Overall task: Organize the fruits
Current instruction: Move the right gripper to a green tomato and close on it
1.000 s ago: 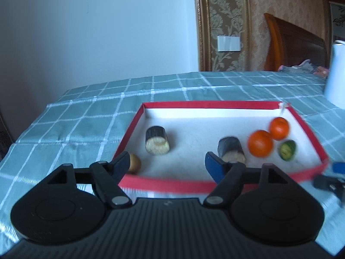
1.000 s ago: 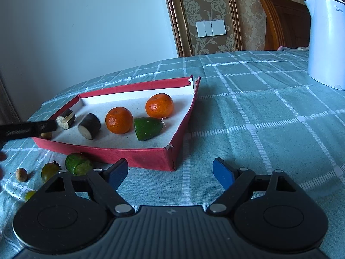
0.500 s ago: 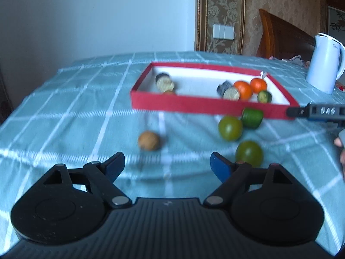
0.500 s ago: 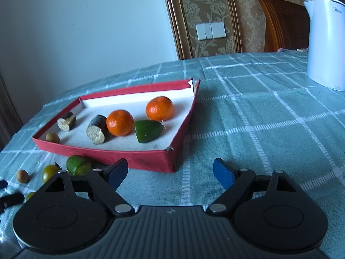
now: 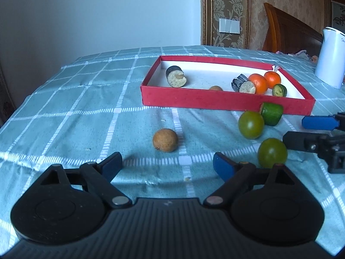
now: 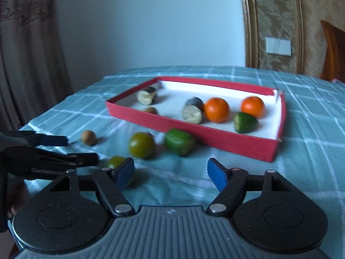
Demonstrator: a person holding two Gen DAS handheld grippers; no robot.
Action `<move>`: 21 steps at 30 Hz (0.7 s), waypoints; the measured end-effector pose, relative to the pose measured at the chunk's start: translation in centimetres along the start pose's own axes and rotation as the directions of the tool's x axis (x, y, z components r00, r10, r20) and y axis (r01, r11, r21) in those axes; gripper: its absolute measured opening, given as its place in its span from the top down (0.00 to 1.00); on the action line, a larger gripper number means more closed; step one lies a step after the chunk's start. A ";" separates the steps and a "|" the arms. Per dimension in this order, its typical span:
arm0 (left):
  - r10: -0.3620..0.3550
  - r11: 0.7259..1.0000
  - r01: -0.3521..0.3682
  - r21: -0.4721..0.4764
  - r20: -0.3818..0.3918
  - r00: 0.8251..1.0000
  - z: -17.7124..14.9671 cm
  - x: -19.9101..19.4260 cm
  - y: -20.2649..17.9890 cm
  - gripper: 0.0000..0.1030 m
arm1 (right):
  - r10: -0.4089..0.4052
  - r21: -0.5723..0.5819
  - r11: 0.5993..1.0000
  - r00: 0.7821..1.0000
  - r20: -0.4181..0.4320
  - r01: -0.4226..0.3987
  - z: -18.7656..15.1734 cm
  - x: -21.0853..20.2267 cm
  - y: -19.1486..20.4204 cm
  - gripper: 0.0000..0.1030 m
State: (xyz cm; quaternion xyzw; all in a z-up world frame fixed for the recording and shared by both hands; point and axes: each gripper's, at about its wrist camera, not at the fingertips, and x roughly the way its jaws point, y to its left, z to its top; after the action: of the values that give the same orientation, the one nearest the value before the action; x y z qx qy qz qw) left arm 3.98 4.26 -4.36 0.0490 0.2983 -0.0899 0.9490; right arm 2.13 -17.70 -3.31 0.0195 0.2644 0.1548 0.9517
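A red tray [image 5: 226, 102] [image 6: 163, 122] holds two oranges [image 5: 258, 83], two dark cut pieces [image 5: 175, 79], a green piece [image 5: 279, 90] and a small brown fruit [image 5: 215, 88]. On the cloth before it lie a brown round fruit [image 5: 165, 140] [image 6: 88, 137], two green tomatoes [image 5: 251, 124] [image 5: 272, 152] and a green cut piece [image 5: 271, 113] [image 6: 179, 142]. My left gripper [image 5: 167, 165] is open and empty, just short of the brown fruit. My right gripper [image 6: 170, 172] is open and empty, near the tomatoes [image 6: 141, 144].
A white kettle [image 5: 331, 58] stands at the right, behind the tray. A wooden chair [image 5: 289, 33] and a wall are beyond the table. The checked cloth [image 5: 86, 108] covers the table, whose left edge drops off near a curtain [image 6: 25, 64].
My left gripper pulled back out of the tray and now sits low before the brown fruit. My right gripper swung left and down toward the loose green fruits.
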 end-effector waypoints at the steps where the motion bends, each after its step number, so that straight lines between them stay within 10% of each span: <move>1: 0.001 1.000 -0.001 -0.004 -0.001 1.000 0.1 0.2 0.2 0.11 | 0.006 -0.009 1.000 1.000 0.002 -0.006 0.1 -0.1 0.3 0.30; 21: 0.007 0.999 -0.008 -0.038 -0.029 1.000 0.7 1.3 1.5 0.01 | 0.116 -0.153 0.980 0.992 -0.056 -0.123 -0.2 0.8 5.0 0.53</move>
State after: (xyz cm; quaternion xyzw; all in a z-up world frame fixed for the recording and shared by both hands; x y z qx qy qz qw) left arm 5.72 5.50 -4.51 0.0331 0.3134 -0.0798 0.9457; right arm 1.27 -12.75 -3.34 -0.0427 0.2719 0.2325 0.9329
